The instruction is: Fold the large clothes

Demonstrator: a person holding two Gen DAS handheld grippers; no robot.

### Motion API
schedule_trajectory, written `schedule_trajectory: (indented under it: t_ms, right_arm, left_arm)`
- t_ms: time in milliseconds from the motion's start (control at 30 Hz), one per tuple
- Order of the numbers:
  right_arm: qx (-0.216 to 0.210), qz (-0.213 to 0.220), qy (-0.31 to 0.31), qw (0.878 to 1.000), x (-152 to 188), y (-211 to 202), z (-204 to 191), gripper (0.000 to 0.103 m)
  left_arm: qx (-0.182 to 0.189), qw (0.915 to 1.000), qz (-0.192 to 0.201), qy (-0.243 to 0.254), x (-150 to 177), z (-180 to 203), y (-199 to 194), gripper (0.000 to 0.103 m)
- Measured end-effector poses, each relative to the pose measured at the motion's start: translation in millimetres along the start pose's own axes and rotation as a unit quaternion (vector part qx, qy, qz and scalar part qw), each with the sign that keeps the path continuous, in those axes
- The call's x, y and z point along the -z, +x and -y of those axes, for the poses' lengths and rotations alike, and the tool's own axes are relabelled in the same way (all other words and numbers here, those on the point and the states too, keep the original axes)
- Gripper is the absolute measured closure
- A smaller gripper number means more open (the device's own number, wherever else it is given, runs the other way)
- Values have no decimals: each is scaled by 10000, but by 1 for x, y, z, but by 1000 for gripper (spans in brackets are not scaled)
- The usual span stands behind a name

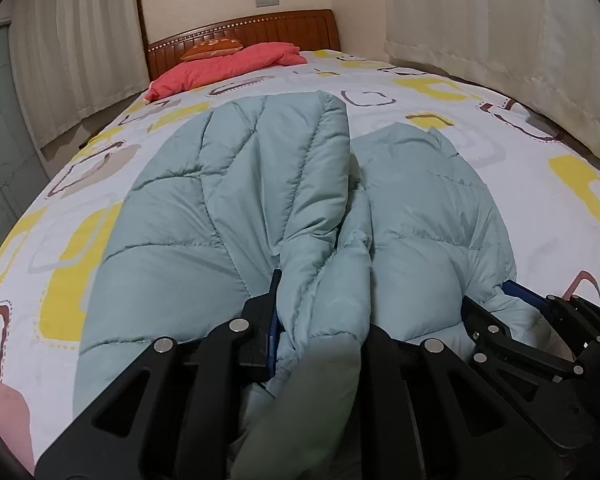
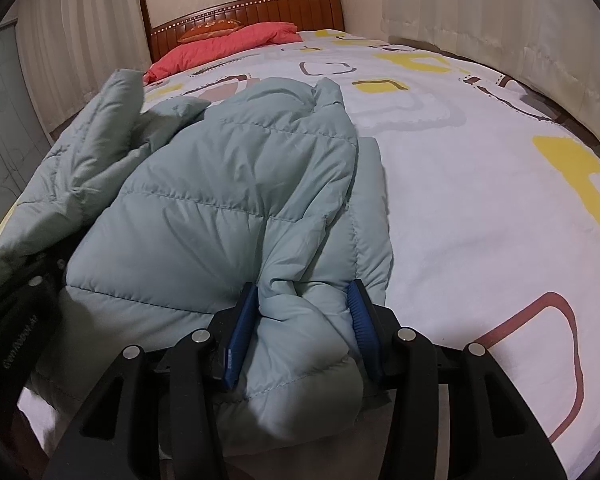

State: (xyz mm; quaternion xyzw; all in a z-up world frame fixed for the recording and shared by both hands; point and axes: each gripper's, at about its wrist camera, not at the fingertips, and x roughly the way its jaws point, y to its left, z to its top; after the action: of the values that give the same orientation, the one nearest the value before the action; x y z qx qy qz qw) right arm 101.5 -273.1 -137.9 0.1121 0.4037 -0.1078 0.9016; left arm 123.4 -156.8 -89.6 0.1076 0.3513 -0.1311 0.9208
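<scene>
A pale green quilted puffer jacket (image 1: 228,200) lies on the bed, bunched toward the near edge; it also shows in the right wrist view (image 2: 228,184). My left gripper (image 1: 320,320) is shut on a thick fold of the jacket at its near edge. My right gripper (image 2: 304,320) is shut on another bunched part of the jacket, its blue pads (image 2: 362,320) pressing both sides. The right gripper also appears at the lower right of the left wrist view (image 1: 540,320), close beside the left one. Part of the jacket stands raised at the left in the right wrist view (image 2: 100,128).
The bed has a white sheet (image 2: 480,184) with yellow and brown squares. A red quilt (image 1: 224,64) and an orange pillow (image 1: 214,46) lie by the wooden headboard (image 1: 260,28). White curtains (image 1: 500,20) hang on both sides.
</scene>
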Motion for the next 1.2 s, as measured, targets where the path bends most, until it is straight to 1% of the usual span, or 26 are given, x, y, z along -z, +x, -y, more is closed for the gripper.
schedule_trajectory:
  t_ms: [467, 667, 767, 833, 867, 900, 933, 967, 1000, 1033, 1100, 1200]
  right_arm:
    - [-18, 15, 15, 10000, 2, -1, 0, 55]
    - [16, 0, -5, 10000, 1, -1, -1, 55]
    - [34, -30, 2, 10000, -1, -2, -2, 55]
    - [43, -50, 16, 10000, -2, -3, -2, 53]
    - [62, -58, 20, 10000, -2, -4, -2, 52]
    - [76, -66, 25, 9999, -3, -5, -1, 50]
    - [96, -85, 36, 9999, -4, -6, -1, 48]
    - [107, -99, 49, 9999, -4, -6, 0, 47]
    - [127, -116, 81, 9998, -4, -8, 2, 44]
    - [147, -130, 110, 9997, -4, -8, 4, 42]
    - [157, -159, 155, 9996, -4, -10, 7, 42]
    - [222, -157, 193, 9994, -4, -17, 10, 42]
  left_arm:
    - [56, 9998, -129, 108, 5, 3, 14, 89]
    - [54, 9998, -160, 145, 4, 6, 15, 89]
    - [110, 9997, -159, 122, 2, 5, 13, 88]
    - [228, 9997, -119, 45, 1, 3, 10, 80]
    - [304, 9995, -103, -32, 0, 0, 8, 78]
    - [369, 9992, -96, -98, 0, -2, 6, 72]
    - [489, 9986, -89, -200, 0, -5, 3, 63]
    - [607, 9977, -67, -284, 0, -8, 0, 58]
    - [718, 9968, -37, -354, 1, -10, -4, 49]
    - [851, 9955, 2, -421, 1, -12, -8, 45]
    - [1003, 9939, 29, -468, 2, -14, -16, 41]
    - [1260, 9900, 29, -633, 3, -21, -31, 41]
